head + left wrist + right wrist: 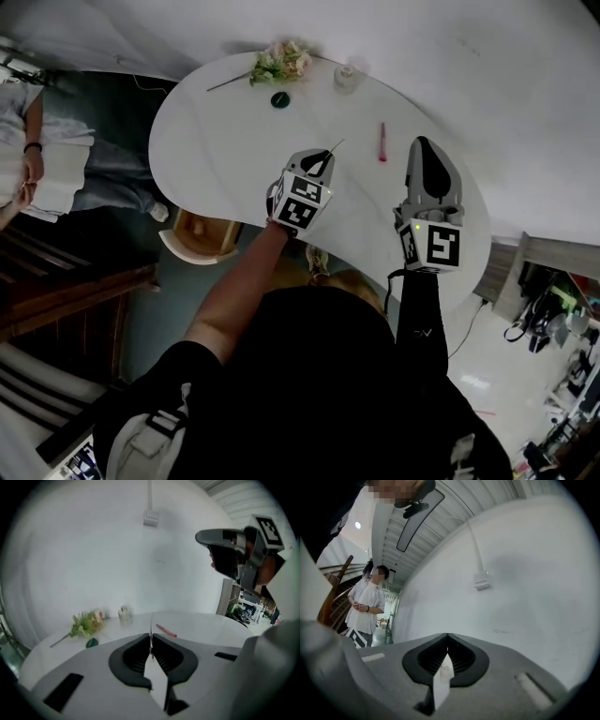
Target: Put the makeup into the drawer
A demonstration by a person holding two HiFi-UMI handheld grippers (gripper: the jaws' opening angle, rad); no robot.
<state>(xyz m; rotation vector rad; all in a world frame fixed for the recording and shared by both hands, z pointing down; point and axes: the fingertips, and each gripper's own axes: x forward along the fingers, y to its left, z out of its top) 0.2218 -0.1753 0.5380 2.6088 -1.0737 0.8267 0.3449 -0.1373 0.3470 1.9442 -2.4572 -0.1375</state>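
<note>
My left gripper [317,164] hangs over the middle of the white table [216,150], shut on a thin dark makeup stick [337,146] that pokes out past its tips. In the left gripper view the stick [151,623] runs straight up between the closed jaws of that gripper [151,644]. A pink makeup pen [382,142] lies on the table between the two grippers, also seen as the pen [166,630]. My right gripper [427,150] is held level over the table's right part, shut with nothing in it. Its jaws face the white wall in the right gripper view [447,639].
An open wooden drawer [199,237] juts out under the table's near left edge. At the far edge lie a flower sprig [278,62], a small green object [280,99] and a little jar [346,77]. A person [37,159] stands to the left.
</note>
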